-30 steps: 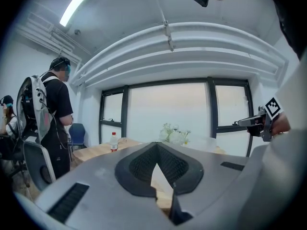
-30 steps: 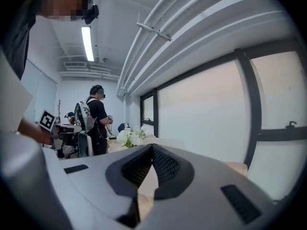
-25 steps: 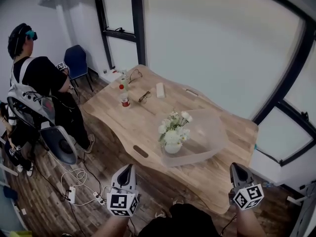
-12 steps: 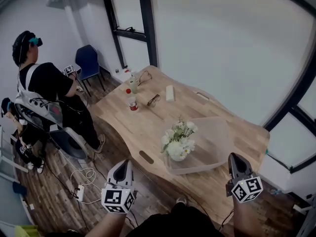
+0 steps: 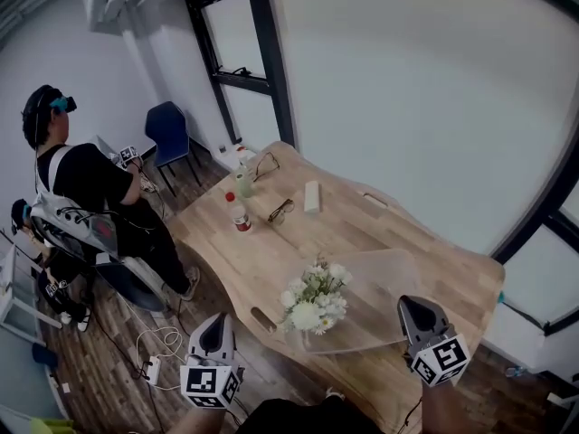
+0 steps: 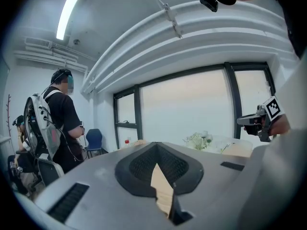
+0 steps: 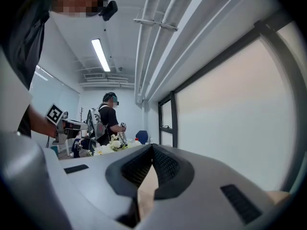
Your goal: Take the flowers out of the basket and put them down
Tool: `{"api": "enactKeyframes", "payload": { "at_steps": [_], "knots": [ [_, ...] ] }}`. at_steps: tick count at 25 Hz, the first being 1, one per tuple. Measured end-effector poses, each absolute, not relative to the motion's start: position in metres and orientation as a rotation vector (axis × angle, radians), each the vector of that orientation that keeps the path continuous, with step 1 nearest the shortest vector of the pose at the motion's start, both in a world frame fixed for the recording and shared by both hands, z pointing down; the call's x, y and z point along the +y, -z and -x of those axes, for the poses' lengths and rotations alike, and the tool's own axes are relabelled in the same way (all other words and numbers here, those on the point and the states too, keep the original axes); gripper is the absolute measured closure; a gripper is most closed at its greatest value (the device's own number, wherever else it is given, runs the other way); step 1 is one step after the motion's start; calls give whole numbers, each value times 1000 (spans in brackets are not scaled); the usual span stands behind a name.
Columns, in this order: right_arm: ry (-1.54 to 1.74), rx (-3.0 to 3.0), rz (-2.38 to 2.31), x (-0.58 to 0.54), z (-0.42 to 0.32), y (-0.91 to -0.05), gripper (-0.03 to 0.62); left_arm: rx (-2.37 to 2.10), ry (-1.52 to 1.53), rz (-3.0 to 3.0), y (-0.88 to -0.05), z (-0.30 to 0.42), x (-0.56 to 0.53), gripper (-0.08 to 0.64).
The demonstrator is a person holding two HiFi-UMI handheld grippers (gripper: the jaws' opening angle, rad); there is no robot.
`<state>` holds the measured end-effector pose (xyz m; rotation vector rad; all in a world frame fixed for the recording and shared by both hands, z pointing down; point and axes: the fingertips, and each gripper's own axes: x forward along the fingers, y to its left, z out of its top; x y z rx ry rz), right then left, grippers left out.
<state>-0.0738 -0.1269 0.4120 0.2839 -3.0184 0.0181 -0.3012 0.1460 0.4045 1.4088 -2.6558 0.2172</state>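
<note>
A bunch of white and pale green flowers [image 5: 312, 301] stands at the left end of a clear plastic basket [image 5: 398, 265] near the front of the wooden table [image 5: 344, 229]. My left gripper [image 5: 215, 324] hovers off the table's front edge, left of the flowers, with its jaws shut on nothing. My right gripper [image 5: 409, 307] is over the basket's right end, also shut and empty. The left gripper view shows the flowers [image 6: 199, 140] far ahead beyond its closed jaws [image 6: 160, 176]. In the right gripper view the flowers [image 7: 108, 146] sit off to the left of its gripper [image 7: 146, 176].
A red-labelled bottle [image 5: 238, 215], glasses [image 5: 280, 210], a white box [image 5: 312, 195] and a second bottle [image 5: 242, 181] lie on the table's far half. A person with a backpack [image 5: 81, 188] stands at left beside a blue chair [image 5: 172, 129]. Cables and a power strip [image 5: 154, 364] lie on the floor.
Both grippers have come forward to the table's front edge, nearer the basket, and the right one now overlaps the basket's end. Both stayed shut. The flowers have not moved.
</note>
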Motion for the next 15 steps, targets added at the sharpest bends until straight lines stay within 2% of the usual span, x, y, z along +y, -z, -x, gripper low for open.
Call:
{"api": "enactKeyframes", "payload": {
  "at_steps": [9, 15],
  "knots": [
    [12, -3026, -115, -141, 115, -396, 571, -2570, -215, -1467, -421, 304, 108, 555],
    [67, -2894, 192, -113, 137, -429, 571, -2505, -170, -1504, -442, 334, 82, 555]
  ]
}}
